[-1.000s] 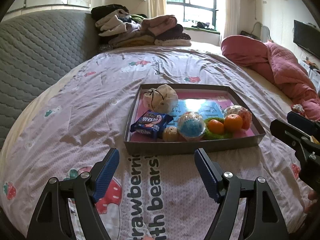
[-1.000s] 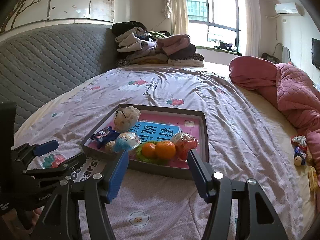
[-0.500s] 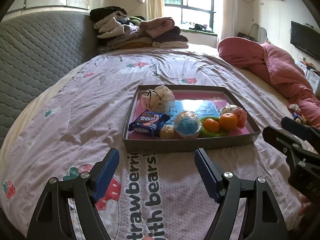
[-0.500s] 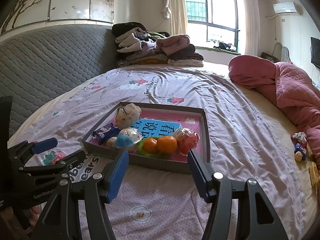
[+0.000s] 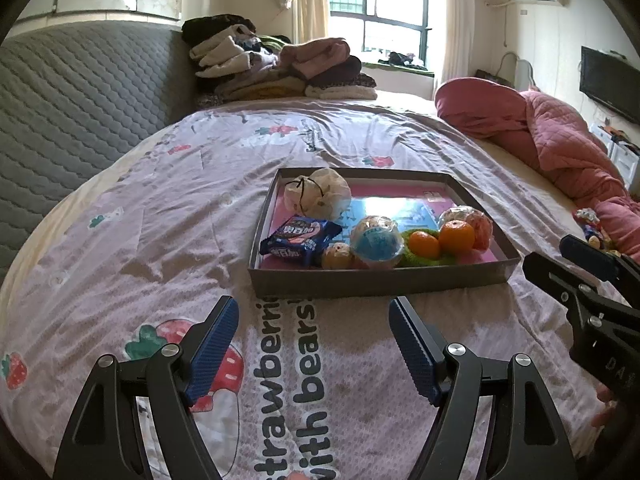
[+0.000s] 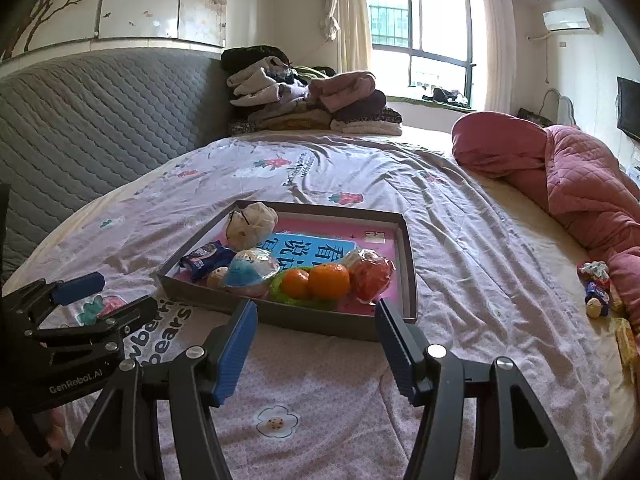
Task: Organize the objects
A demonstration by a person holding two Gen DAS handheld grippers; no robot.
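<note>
— Fingers on both tools stand wide apart with nothing between them. The left gripper (image 5: 312,328) hangs over the bed sheet (image 5: 160,240) just short of the tray's near wall, and the right gripper (image 6: 316,328) hangs beside it, a little to the right.

— And the things to be sorted?

— Most sit in the shallow grey tray (image 5: 376,282) in the middle of the bed: a blue biscuit packet (image 5: 300,239) at near left, a white cloth pouch (image 5: 320,194) behind it, a blue-and-white wrapped ball (image 5: 377,242), a small round bun (image 5: 337,256), two oranges (image 5: 444,240) on something green, and a reddish wrapped lump (image 6: 370,274) at the right end. Well apart, by the pink quilt (image 6: 580,184) at far right, a few small wrapped items (image 6: 596,288) lie loose on the bed.

— So which step is it?

— Hard to call. Empty fingers near a filled tray fit a pause between loads, with the strays by the quilt yet to be fetched. They fit equally a gathering that is over, if those strays are not part of it.

— What would any coming grasp need?

— Gentle closing. The wrapped pieces are soft and crinkly, and the oranges would roll.
</note>
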